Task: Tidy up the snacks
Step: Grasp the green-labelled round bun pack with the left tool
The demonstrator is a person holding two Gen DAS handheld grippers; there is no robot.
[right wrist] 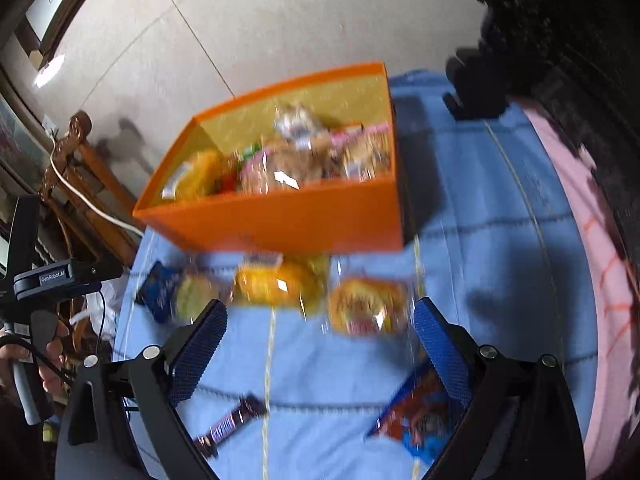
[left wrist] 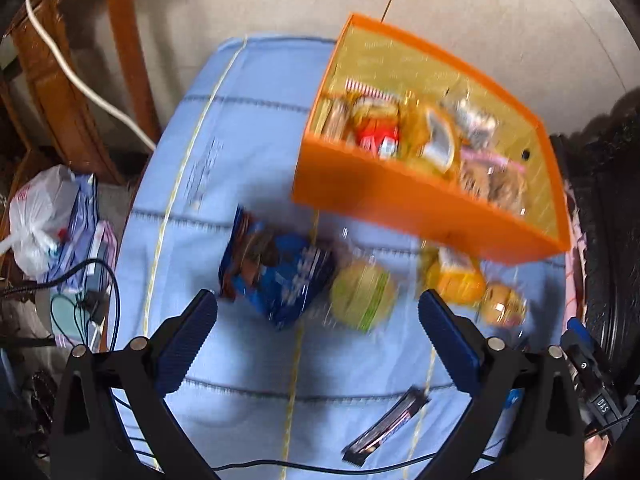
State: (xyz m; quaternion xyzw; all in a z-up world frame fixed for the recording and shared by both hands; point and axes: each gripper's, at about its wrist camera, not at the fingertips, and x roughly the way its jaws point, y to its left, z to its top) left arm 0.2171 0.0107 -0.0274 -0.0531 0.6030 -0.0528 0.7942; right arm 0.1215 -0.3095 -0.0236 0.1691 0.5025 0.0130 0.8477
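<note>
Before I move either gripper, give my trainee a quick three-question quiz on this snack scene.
1. True or false: the orange box already has wrapped snacks in it.
2. Which loose snack lies nearest the camera, between the left gripper fingers?
A. blue cookie bag
B. dark chocolate bar
C. green-filled bun
3. Fill in: the jaws of the right gripper stand ____ with nothing between the pads.

Key:
1. True; packets fill its inside.
2. B; it lies on the blue cloth below the other snacks.
3. Open.
</note>
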